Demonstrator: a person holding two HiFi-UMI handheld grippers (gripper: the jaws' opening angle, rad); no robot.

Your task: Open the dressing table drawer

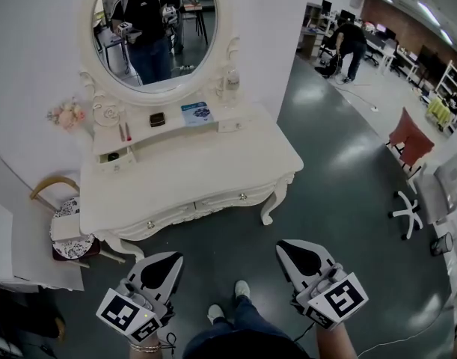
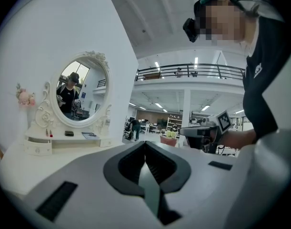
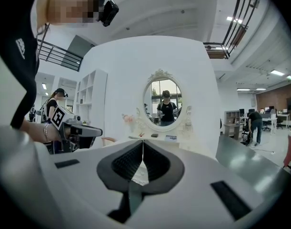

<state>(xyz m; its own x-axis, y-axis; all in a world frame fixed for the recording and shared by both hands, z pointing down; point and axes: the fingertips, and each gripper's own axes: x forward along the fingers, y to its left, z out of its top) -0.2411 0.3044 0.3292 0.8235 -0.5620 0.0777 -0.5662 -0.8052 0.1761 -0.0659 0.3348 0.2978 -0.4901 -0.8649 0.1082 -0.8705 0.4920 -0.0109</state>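
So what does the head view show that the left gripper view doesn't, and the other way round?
Only the head view: the dressing table's front drawers with their knobs, and the person's shoes. Only the left gripper view: an upper balcony railing. Both: the oval mirror, the white tabletop and the right gripper.

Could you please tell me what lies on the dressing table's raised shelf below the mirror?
On the shelf lie a small dark box, a blue card and thin red sticks; the mirror's frame hides its back edge.
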